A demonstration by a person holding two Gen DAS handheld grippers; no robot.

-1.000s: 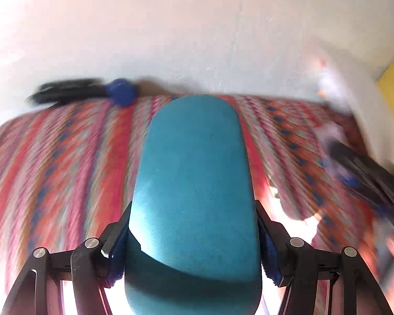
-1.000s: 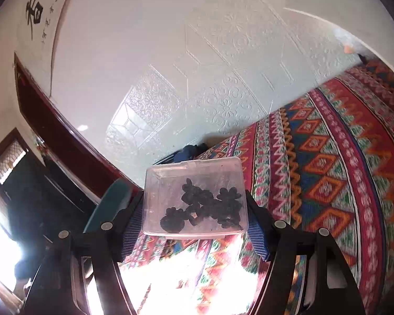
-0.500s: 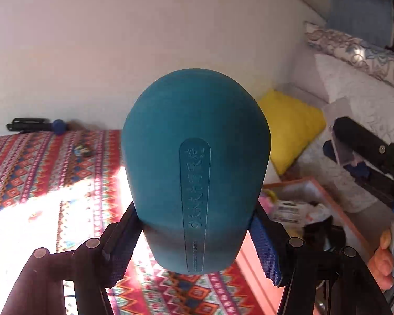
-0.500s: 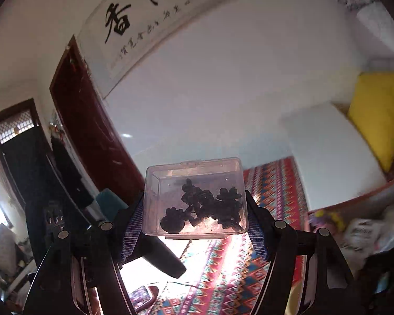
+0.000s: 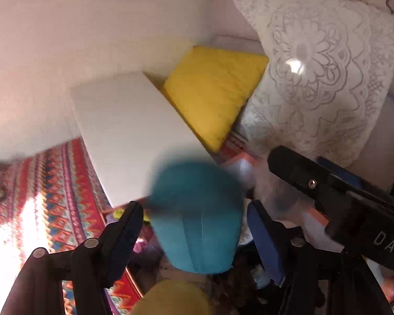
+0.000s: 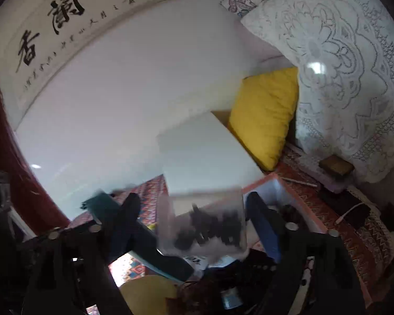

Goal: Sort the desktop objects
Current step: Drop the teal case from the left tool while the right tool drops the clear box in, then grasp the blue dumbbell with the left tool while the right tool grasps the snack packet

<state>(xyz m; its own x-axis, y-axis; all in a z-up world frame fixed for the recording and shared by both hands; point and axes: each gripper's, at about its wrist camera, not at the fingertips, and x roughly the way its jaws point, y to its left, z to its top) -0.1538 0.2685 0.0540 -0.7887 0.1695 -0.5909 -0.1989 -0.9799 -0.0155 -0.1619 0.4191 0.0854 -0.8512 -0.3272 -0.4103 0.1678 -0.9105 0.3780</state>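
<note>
Where blurred, smooth rounded teal case (image 5: 197, 220)

The left gripper (image 5: 194, 211) has black linkage arms with silver screws and blue ribbed pads (image 5: 262, 239); the right gripper (image 6: 191, 210) matches. Its black body carries white letters "DAS".

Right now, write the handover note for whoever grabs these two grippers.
Left gripper: open, with the teal case loose between its fingers and blurred, probably dropping.
Right gripper: open, with the clear box of black pieces loose and blurred in the same way.
Both are over the orange-rimmed bin beside the patterned tablecloth.
Done: both items carried to the bin and let go.
Left: confirm both landed inside, then check the table for anything unsorted.
</note>
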